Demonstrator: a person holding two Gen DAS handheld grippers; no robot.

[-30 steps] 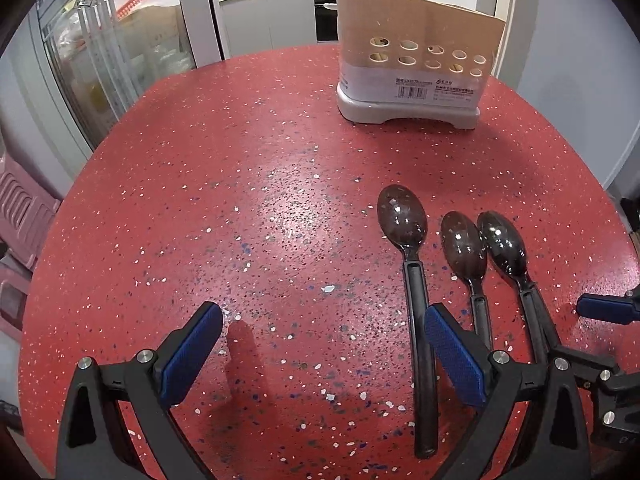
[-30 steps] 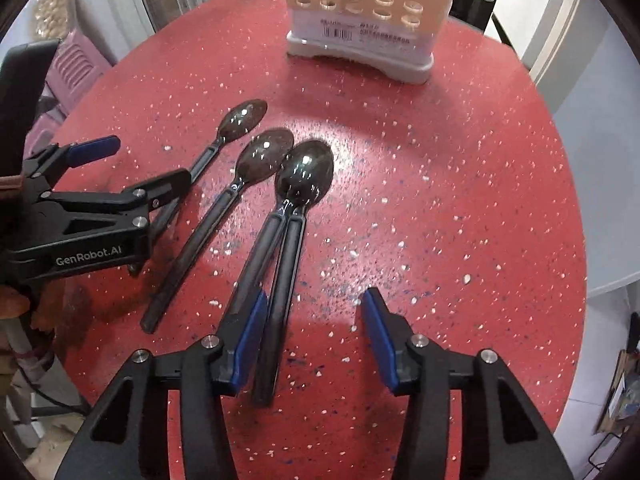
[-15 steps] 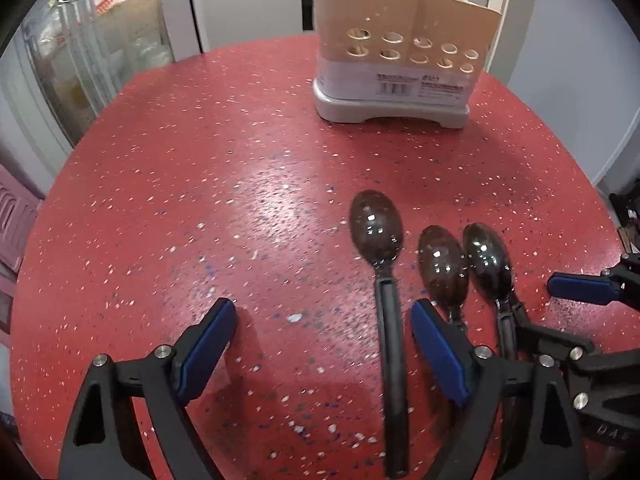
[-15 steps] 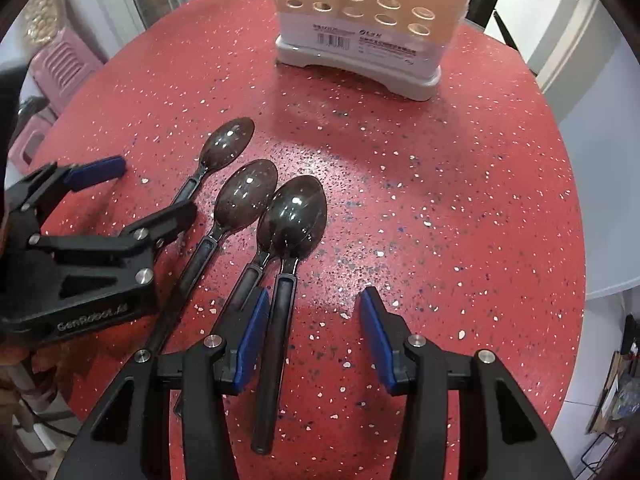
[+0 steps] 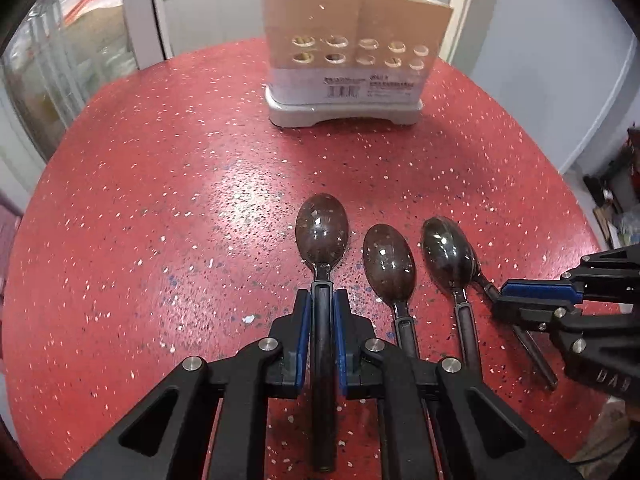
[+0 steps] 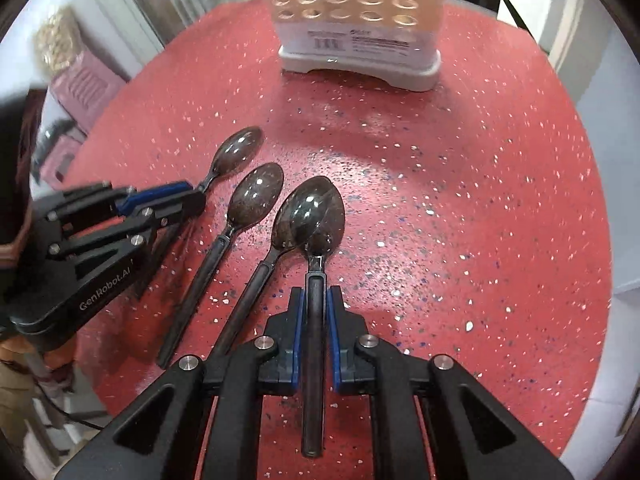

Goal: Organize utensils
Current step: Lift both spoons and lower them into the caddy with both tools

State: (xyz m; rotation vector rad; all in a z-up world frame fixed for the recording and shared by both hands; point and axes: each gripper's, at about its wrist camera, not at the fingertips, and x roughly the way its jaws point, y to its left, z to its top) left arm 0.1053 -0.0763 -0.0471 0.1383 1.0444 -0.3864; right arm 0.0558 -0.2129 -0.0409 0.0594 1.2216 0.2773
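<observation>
We have four dark spoons lying side by side on the red speckled tabletop [image 5: 168,184], near its front edge, bowls pointing toward the far edge. A beige holder [image 5: 352,56] with rows of round holes stands upright near that far edge, well apart from the spoons, with a few sticks rising out of its top.

Our left claw [image 5: 321,320] has just been closing, and its blue pads now clamp the handle of the leftmost spoon [image 5: 322,228], just behind the bowl. Our right claw [image 6: 316,312] has likewise just been closing and now grips the handle of the rightmost spoon [image 6: 320,240], again just behind the bowl. That spoon's bowl overlaps the bowl of its neighbour [image 6: 296,212].

Between the two gripped spoons, the second spoon [image 5: 388,260] and that neighbour lie untouched. We cannot tell whether either gripped spoon is off the tabletop.
</observation>
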